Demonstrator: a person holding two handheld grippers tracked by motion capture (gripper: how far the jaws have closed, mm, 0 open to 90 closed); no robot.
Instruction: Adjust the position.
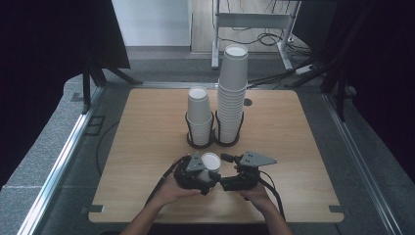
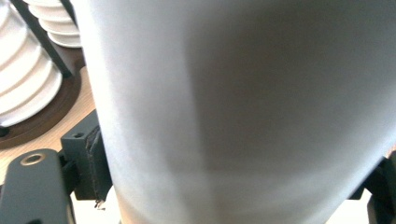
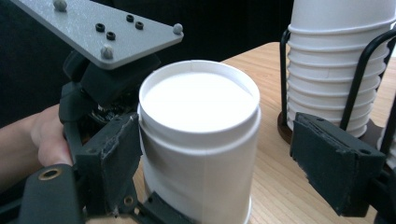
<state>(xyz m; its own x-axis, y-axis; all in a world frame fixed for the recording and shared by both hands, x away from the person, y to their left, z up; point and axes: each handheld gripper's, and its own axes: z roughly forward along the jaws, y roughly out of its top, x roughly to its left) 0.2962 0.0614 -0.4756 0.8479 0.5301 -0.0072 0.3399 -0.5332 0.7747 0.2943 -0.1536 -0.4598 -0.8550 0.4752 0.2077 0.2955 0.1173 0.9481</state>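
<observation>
Wooden table (image 1: 147, 147) seen from above, with two black wire holders at centre frame standing side by side. The left holder carries a short stack of white paper cups (image 1: 199, 115); the right holder carries a tall stack of white paper cups (image 1: 232, 93) that rises toward the upper middle of the frame. At lower centre, two hands enter from the bottom edge and bring the grippers together around a single white paper cup (image 1: 210, 161), which stands bottom-up near the table's front edge, well apart from the holders. The left gripper (image 1: 195, 171) lies at the cup's left; in the left gripper view the cup wall (image 2: 243, 112) occupies most of the frame between the jaws, with one black pad (image 2: 86, 161) touching it at lower left, so this gripper is closed on the cup. The right gripper (image 1: 240, 174) sits just to the cup's right. In the right gripper view the cup (image 3: 201, 140) stands at centre; the jaw at lower left touches or nearly touches its wall, while the jaw at lower right stands clear of it with bare table between, so this gripper is spread apart. The grey three-cornered plate (image 3: 102, 28) of the left gripper appears at upper left, above the person's hand (image 3: 42, 135).
</observation>
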